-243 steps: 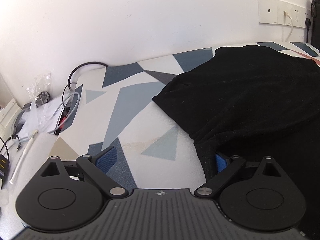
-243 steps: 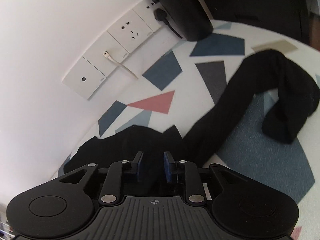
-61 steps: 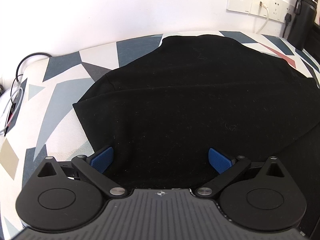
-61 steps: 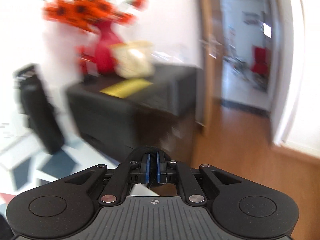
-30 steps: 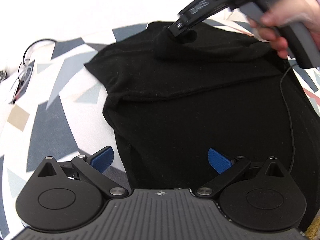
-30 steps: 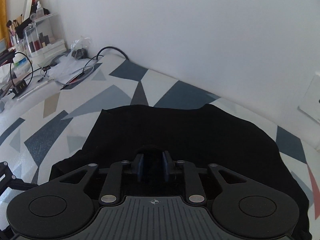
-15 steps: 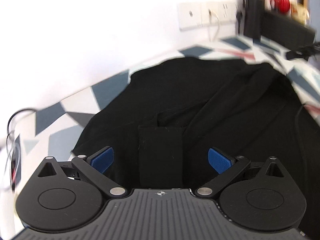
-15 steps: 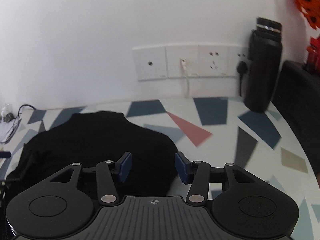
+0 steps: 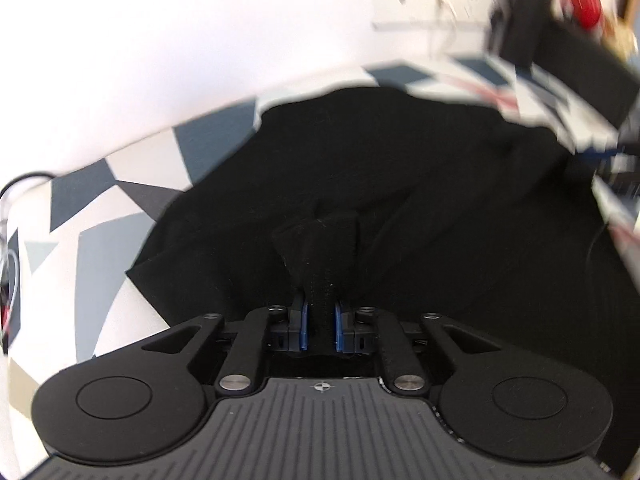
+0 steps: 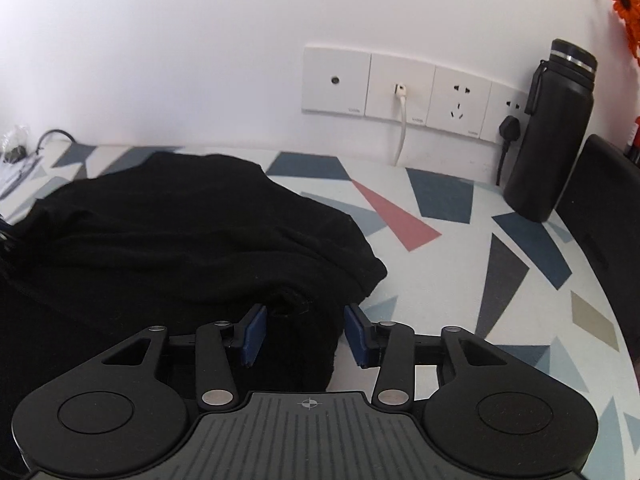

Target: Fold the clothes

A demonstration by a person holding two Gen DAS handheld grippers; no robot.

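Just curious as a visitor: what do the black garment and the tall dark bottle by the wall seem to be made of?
Black garment: soft matte fabric, probably cotton knit; it drapes and creases.
Bottle: matte black, probably coated metal, with shiny rings under its cap; plastic is possible.

A lived-in room of a home or small office — a table (image 10: 460, 248) topped with a cloth of grey, blue and pink shards stands against a white wall (image 10: 200, 40) with a row of sockets (image 10: 400, 88). A black flask (image 10: 552, 136), orange artificial flowers (image 10: 628, 8) and a heaped black garment (image 10: 160, 232) share the surface — cables (image 9: 16, 184) trail at the far end.
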